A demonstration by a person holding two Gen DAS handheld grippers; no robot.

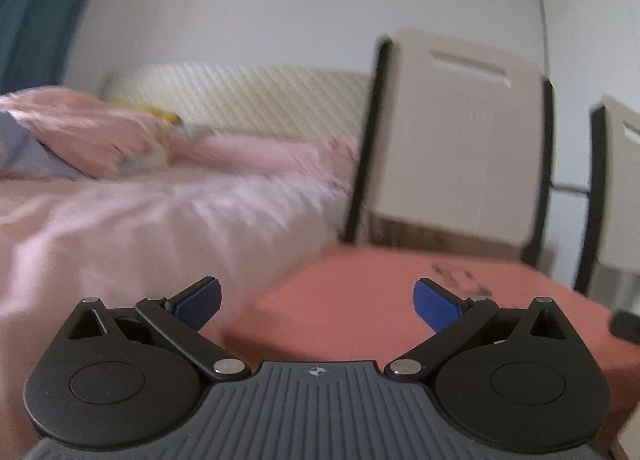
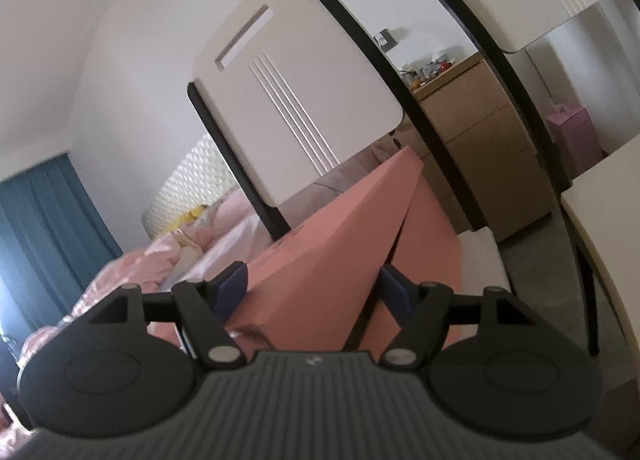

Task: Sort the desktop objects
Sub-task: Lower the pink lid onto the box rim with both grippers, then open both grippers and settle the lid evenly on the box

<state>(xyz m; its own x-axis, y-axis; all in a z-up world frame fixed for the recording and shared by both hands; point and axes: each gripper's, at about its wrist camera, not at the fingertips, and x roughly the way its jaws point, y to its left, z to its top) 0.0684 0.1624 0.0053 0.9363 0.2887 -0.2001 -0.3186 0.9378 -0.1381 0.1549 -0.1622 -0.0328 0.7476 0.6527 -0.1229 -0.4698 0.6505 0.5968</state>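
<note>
- Left tongs (image 1: 318, 302): blue pads spread wide, nothing between them; they sit above and just in front of the near edge of the pink box (image 1: 420, 300)
- Left wrist view is motion-blurred; dark print on the box top is unreadable
- Right tongs (image 2: 312, 290): pads set one on each side of the pink box (image 2: 340, 244), gripping it; the left pad presses the box's side face, the right pad sits at the opposite face beside a dark seam
- Box is tilted in the right wrist view, far corner raised toward the chair back (image 2: 292, 92)
- Behind the box in the left view: two chair backs (image 1: 460, 140), cream with black frames
- Bed (image 1: 140, 220) with pink bedding lies left of the box, padded headboard (image 1: 248, 96) behind it
- Wooden drawer unit (image 2: 476, 132) stands at right, small clutter on top, too small to identify
- Teal curtain (image 2: 48, 228) at far left
</note>
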